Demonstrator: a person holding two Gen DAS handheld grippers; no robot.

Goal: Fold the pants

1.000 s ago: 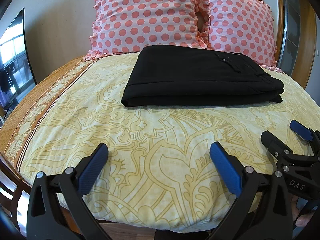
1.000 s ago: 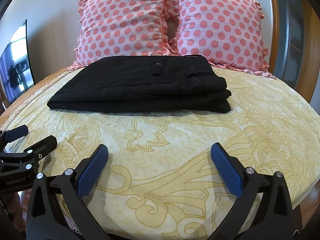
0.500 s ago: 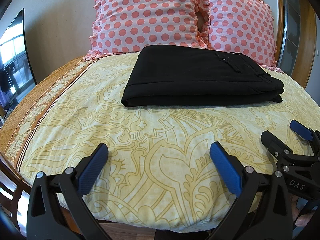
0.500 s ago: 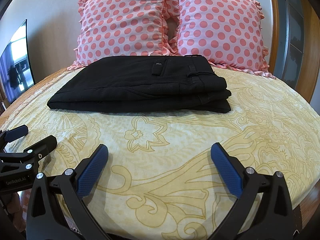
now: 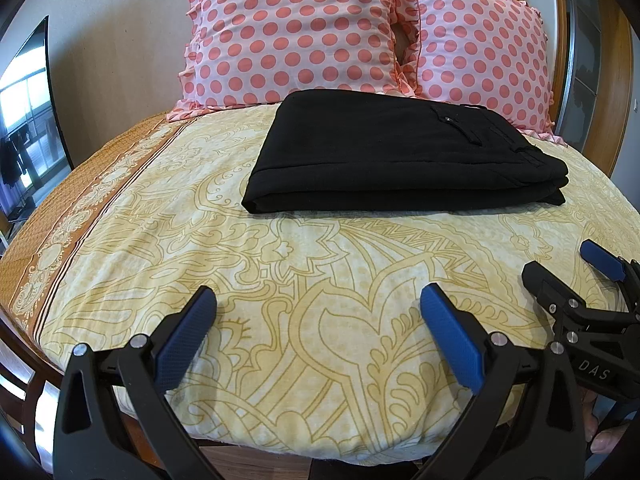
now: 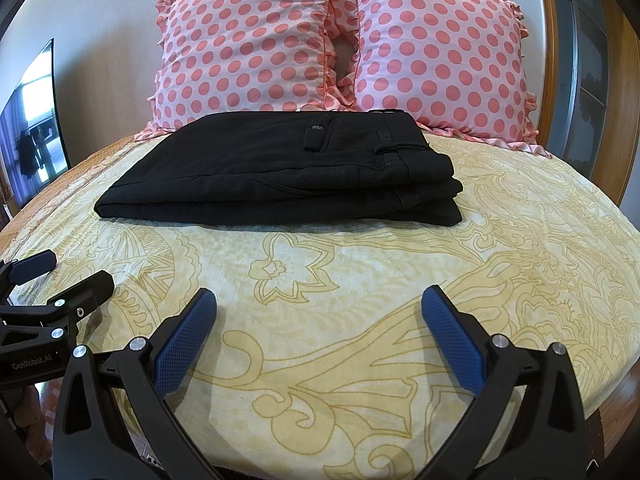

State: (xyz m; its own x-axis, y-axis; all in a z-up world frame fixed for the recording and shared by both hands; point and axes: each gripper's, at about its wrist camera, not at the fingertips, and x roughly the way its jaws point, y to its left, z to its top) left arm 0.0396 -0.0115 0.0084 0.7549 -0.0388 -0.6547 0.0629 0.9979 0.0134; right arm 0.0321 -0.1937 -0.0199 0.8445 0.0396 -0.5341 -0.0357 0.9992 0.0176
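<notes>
Your left gripper (image 5: 316, 328) and right gripper (image 6: 318, 328), both spread wide and empty, face folded pants (image 5: 400, 160) on the bed (image 5: 320, 280).

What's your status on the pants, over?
Left claw open, empty, over the bedspread. Right claw open, empty. Black pants folded flat in front of the polka-dot pillows. Nothing between claws and pants.

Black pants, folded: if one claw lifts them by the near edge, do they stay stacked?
Probably not. The black pants are soft cloth in loose layers, so they would likely droop and unfold. Pushed, they may bunch on the patterned bedspread rather than slide.
</notes>
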